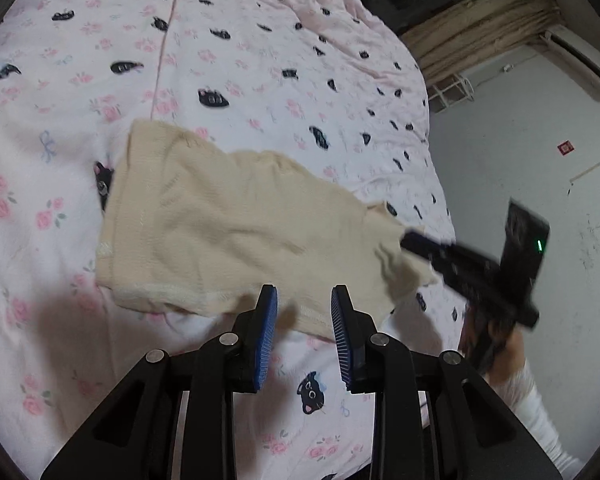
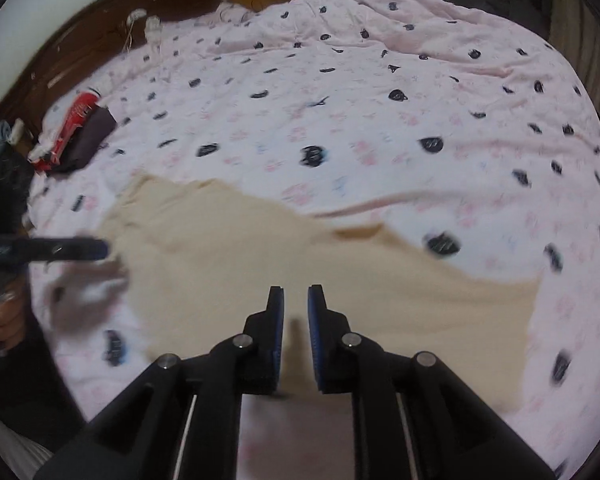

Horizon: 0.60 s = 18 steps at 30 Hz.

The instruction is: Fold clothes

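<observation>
A cream knit garment [image 1: 228,220] lies spread on the pink floral bed cover; it also shows in the right wrist view [image 2: 260,264]. My left gripper [image 1: 304,300] is open and empty, its blue pads just above the garment's near hem. My right gripper [image 2: 296,300] is open with a narrow gap, hovering over the garment's near part, nothing between the pads. In the left wrist view the right gripper [image 1: 416,242] reaches the garment's right corner, blurred. The left gripper shows at the garment's left edge in the right wrist view [image 2: 96,248].
The bed cover [image 1: 260,60] with black cat prints fills both views. A red packet [image 2: 76,120] and a dark cloth [image 2: 88,140] lie near the wooden headboard [image 2: 100,28]. The bed edge and white wall [image 1: 520,160] are at right.
</observation>
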Motion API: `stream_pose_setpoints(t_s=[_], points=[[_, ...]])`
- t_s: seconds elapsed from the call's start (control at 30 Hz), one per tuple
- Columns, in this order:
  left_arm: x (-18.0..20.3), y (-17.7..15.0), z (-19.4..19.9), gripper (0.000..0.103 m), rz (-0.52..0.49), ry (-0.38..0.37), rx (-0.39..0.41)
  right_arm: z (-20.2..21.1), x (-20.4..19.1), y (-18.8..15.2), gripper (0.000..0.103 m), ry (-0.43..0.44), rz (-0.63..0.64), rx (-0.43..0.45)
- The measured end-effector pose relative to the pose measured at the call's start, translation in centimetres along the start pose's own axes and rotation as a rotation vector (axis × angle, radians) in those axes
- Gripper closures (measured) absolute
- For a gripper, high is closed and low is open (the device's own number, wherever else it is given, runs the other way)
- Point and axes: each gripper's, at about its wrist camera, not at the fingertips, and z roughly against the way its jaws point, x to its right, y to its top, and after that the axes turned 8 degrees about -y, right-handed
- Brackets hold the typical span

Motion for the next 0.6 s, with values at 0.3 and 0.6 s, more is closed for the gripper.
stream_pose_setpoints(t_s=[0.3, 0.6], points=[[-1.5, 0.1, -1.8, 0.079, 0.038, 0.053, -0.046, -5.2, 1.8, 4.0, 0.088, 0.023, 0.225, -0.158], [-1.5, -0.2, -2.4, 0.079, 0.019, 0.082, -0.071, -7.9, -0.4, 4.2, 0.088, 0.044, 0.311, -0.241]])
